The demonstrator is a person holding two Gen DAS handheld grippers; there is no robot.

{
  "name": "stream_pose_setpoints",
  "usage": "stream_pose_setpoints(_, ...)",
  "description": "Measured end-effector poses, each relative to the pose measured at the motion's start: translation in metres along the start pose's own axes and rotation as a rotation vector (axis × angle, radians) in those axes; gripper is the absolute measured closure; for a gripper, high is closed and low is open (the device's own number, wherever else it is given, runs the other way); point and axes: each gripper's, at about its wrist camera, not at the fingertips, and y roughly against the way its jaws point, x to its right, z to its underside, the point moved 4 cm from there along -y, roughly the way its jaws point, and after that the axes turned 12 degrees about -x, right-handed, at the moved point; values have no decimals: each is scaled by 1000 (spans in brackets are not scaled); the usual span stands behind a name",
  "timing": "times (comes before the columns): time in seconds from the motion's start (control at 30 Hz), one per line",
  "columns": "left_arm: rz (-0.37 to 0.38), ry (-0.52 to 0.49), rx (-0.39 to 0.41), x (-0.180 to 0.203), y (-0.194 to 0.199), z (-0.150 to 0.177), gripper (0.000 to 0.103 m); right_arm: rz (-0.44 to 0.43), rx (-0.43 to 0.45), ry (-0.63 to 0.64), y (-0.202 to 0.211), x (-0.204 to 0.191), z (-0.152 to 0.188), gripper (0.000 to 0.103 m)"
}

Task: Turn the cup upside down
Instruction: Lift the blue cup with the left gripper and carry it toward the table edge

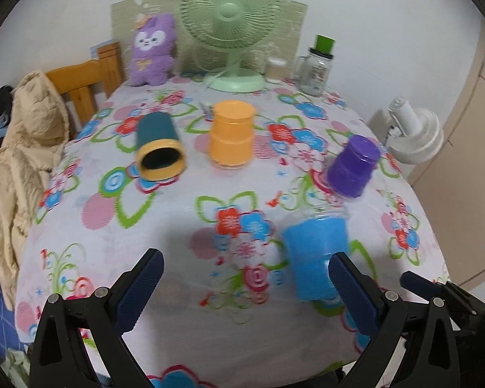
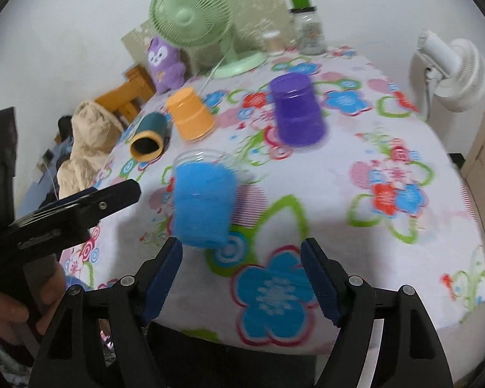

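Floral cloth covered the table (image 1: 165, 339), where the blue cup (image 2: 203, 207) stood rim-up near the front edge, seemingly the one left to flip. Both the right gripper (image 2: 242, 278) and left gripper (image 1: 245, 286) hung spread and empty, likely approaching it.

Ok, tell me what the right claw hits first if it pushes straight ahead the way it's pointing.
Probably the blue cup: it stands just ahead of the open right claw, slightly toward its left finger. Further along that line is the purple cup. The picture is blurred, so depth is uncertain.
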Motion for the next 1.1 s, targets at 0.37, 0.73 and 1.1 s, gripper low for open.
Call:
stream_pose_setpoints(0.37, 26, -81, -108, 47, -55, 4, 0, 9, 5, -120, 7, 55, 14, 25)
stream_pose_setpoints(0.73, 11, -115, -172, 53, -77, 7, 22, -3, 1, -135, 2, 62, 13, 25)
stream_pose_setpoints(1.1, 18, -140, -214, 54, -79, 7, 47, -4, -7, -129, -3, 62, 6, 25)
